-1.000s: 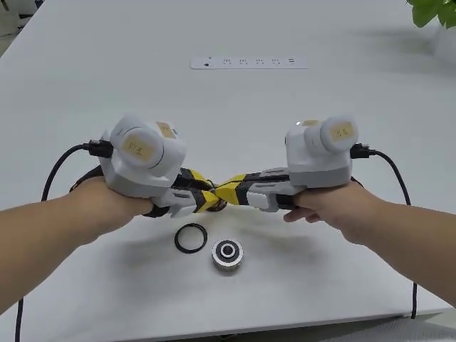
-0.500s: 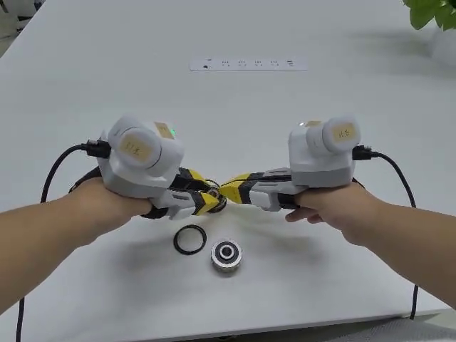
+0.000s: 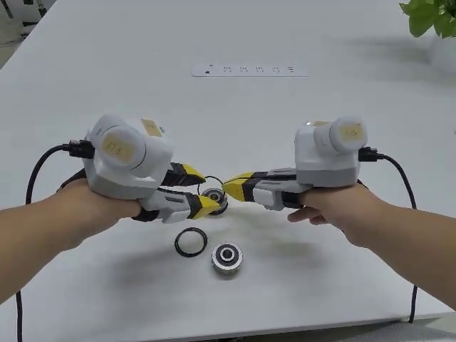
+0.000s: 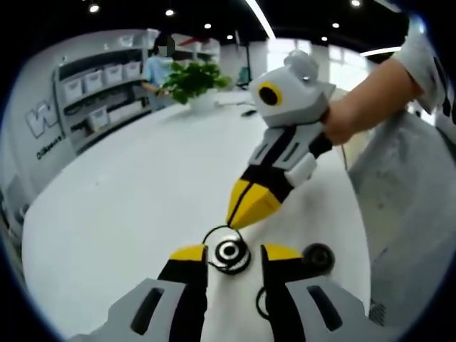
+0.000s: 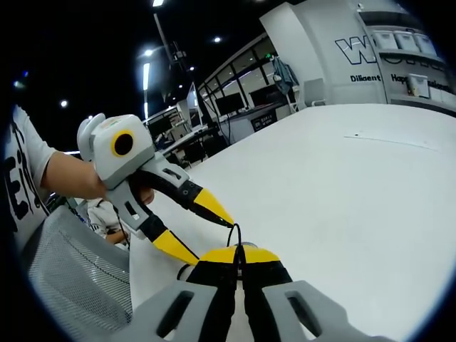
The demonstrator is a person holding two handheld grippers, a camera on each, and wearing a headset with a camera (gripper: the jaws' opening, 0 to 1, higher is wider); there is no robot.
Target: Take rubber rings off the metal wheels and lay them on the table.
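Ring is partly off the wheel, mid-air between both grippers, pinched in the fully closed right gripper. Left gripper jaws gape loosely around the wheel. If the ring pops free, the wheel probably drops toward 6 o'clock.

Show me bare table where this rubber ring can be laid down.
Free: the white table between the long white power strip and the yellow fingers; also right of the bare metal wheel. Crowded: beneath the fingers, by the loose black rubber ring.
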